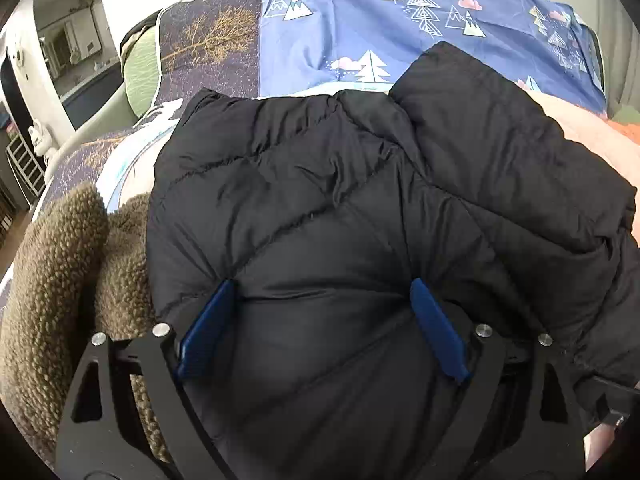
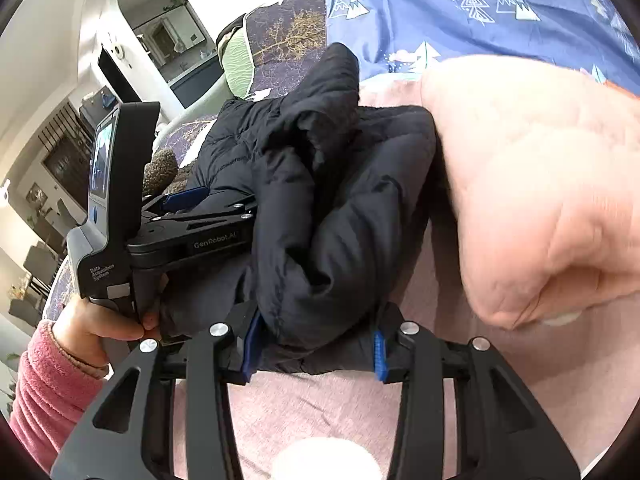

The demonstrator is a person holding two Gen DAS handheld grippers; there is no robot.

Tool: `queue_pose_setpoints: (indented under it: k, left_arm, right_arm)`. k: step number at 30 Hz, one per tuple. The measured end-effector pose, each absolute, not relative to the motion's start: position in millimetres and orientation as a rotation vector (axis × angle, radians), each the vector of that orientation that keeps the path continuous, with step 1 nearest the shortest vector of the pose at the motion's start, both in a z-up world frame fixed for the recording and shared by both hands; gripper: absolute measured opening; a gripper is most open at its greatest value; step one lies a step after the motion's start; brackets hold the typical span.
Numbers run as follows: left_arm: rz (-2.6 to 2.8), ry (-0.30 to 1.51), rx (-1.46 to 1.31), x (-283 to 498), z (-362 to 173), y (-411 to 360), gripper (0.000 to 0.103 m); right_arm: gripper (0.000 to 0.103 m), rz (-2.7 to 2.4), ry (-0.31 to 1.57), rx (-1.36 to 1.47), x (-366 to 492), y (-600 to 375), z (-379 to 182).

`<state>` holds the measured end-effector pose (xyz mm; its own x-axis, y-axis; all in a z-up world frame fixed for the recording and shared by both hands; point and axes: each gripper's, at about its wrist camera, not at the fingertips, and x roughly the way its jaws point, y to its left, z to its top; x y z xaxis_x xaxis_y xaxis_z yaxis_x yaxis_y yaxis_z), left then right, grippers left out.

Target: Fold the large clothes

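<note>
A black puffer jacket (image 1: 340,200) lies bunched on the bed, with one part folded over at the right. My left gripper (image 1: 320,292) presses into the jacket's near side, its blue fingers (image 1: 208,328) spread wide with padded fabric bulging between them. In the right wrist view the jacket (image 2: 320,220) is a thick folded bundle. My right gripper (image 2: 314,344) has its blue fingers (image 2: 380,356) on either side of the bundle's near edge, jaws wide. The left gripper (image 2: 192,204) shows there too, at the bundle's left side, held by a hand in a pink sleeve.
A brown fleece garment (image 1: 60,280) lies left of the jacket. A pink blanket (image 2: 540,180) bulges at the right. The blue tree-print bedsheet (image 1: 360,20) covers the far side. A green pillow (image 1: 140,68) sits at the bed's far left, with room furniture beyond.
</note>
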<state>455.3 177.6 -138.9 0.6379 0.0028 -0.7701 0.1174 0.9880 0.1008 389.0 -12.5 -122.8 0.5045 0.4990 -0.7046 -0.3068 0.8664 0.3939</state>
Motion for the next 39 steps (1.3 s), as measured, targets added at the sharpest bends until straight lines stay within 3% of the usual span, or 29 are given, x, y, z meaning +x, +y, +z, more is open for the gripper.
queue_pose_setpoints:
  k: [1,3,8,12,17,19,21,23,26,28,29,32,36,39]
  left_arm:
    - [-0.064,0.875,0.151,455,-140,178,0.092]
    - [-0.058,0.870,0.162,455,-139,177,0.092]
    - [-0.057,0.849,0.154,449,-140,176,0.092]
    - [-0.059,0.836,0.156,445,-143,177,0.092]
    - [-0.065,0.831,0.146,446,-144,179,0.092]
    - [-0.065,0.828,0.145,445,-144,179,0.092]
    - [-0.065,0.828,0.145,446,-144,179,0.092]
    - [-0.064,0.829,0.147,446,-144,179,0.092]
    - [-0.062,0.829,0.150,446,-144,179,0.092]
    - [-0.062,0.829,0.149,445,-144,179,0.092]
    - [-0.061,0.828,0.149,445,-144,179,0.092]
    - [-0.051,0.822,0.144,445,-143,178,0.092]
    - [-0.021,0.806,0.111,452,-144,173,0.092]
    - [0.004,0.799,0.097,454,-142,168,0.092]
  right_arm:
    - [0.045,0.498,0.925,0.236,390,-13,-124]
    - [0.063,0.555,0.971,0.294,399,-17,-130]
    - [0.063,0.636,1.067,0.539,411,-41,-145]
    - [0.073,0.677,1.098,0.664,409,-60,-151]
    - [0.073,0.669,1.093,0.683,400,-75,-146]
    - [0.068,0.665,1.038,0.632,385,-78,-131]
    - [0.049,0.665,0.966,0.558,371,-71,-113]
    - [0.037,0.703,0.904,0.485,359,-61,-98]
    - [0.028,0.700,0.893,0.364,358,-38,-92]
    - [0.014,0.563,0.969,0.313,379,-28,-113]
    - [0.000,0.505,1.014,0.316,392,-29,-128]
    - [0.000,0.492,1.096,0.438,423,-40,-167]
    - [0.000,0.379,0.982,0.189,420,-23,-145]
    - [0.002,0.371,0.997,0.222,410,-31,-141]
